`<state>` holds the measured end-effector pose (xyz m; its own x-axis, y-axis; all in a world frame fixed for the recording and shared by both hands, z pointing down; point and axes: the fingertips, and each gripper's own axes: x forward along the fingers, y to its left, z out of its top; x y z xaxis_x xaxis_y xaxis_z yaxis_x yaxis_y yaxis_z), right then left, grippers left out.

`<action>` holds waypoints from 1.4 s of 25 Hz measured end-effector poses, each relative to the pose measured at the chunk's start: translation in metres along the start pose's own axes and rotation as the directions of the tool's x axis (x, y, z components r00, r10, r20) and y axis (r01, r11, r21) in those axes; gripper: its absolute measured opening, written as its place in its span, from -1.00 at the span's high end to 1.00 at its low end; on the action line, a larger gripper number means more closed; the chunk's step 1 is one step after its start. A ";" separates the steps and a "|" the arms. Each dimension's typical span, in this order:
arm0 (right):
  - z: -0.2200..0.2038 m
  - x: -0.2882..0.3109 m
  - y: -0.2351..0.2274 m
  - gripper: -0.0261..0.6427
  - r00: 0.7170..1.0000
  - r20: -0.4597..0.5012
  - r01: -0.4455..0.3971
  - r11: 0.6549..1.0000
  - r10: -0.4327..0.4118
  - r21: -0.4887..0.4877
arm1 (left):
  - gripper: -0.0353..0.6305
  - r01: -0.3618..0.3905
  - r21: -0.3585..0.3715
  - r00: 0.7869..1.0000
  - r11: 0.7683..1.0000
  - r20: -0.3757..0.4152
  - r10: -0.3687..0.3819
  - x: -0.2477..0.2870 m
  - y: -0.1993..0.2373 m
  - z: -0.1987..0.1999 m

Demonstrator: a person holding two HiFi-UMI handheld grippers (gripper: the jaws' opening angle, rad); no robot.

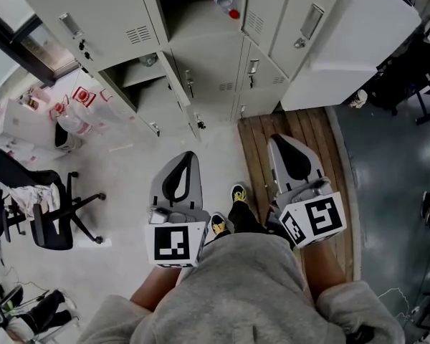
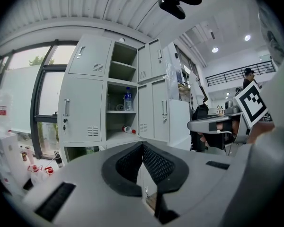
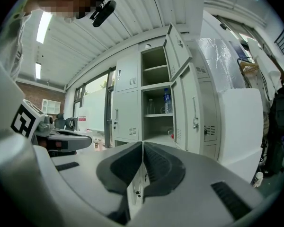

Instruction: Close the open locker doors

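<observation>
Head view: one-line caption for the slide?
Person facing lockers, several doors open, bottle inside; left gripper and right gripper empty, fingers shut.

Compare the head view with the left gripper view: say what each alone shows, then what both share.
Only the head view shows the black office chair, the wooden floor strip and the person's shoes.

Only the left gripper view shows the window, the ribbed ceiling and an upright water bottle on a middle shelf.

Both show the grey lockers with open doors, a red-capped bottle lying in an open compartment, and the right gripper.
</observation>
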<state>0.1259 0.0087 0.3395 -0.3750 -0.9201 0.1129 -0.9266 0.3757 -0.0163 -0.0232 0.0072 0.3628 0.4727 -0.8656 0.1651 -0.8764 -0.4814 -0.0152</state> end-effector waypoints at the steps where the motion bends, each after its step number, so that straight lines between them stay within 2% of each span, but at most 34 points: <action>1: 0.002 0.002 -0.008 0.83 1.000 0.007 0.003 1.000 -0.003 0.000 | 0.87 -0.004 0.005 1.000 1.000 0.000 0.004 0.005 -0.001 0.001; 4: 0.007 0.009 -0.033 0.83 1.000 0.022 0.009 1.000 -0.009 0.001 | 0.87 -0.012 0.012 1.000 1.000 -0.019 0.012 0.023 -0.006 0.005; 14: 0.015 0.046 -0.111 0.83 0.999 0.048 0.016 1.000 -0.015 -0.013 | 0.87 -0.059 0.030 0.998 0.998 -0.008 0.059 0.088 -0.010 0.020; 23: 0.027 0.074 -0.176 0.80 0.995 0.087 0.048 0.999 -0.050 0.024 | 0.87 -0.116 0.043 0.993 0.992 -0.023 0.117 0.116 0.000 0.026; 26: 0.028 0.083 -0.187 0.61 0.996 0.084 0.032 0.999 -0.035 0.037 | 0.87 -0.134 0.044 0.990 0.990 -0.030 0.135 0.122 0.004 0.027; 35: 0.042 0.105 -0.208 0.60 0.994 0.107 -0.001 1.000 0.000 0.004 | 0.87 -0.169 0.041 0.985 0.985 -0.025 0.170 0.131 0.008 0.024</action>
<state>0.2782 -0.1710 0.3129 -0.3761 -0.9266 0.0056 -0.9264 0.3759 -0.0200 0.0344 -0.1135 0.3611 0.3142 -0.9311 0.1850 -0.9391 -0.3334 -0.0830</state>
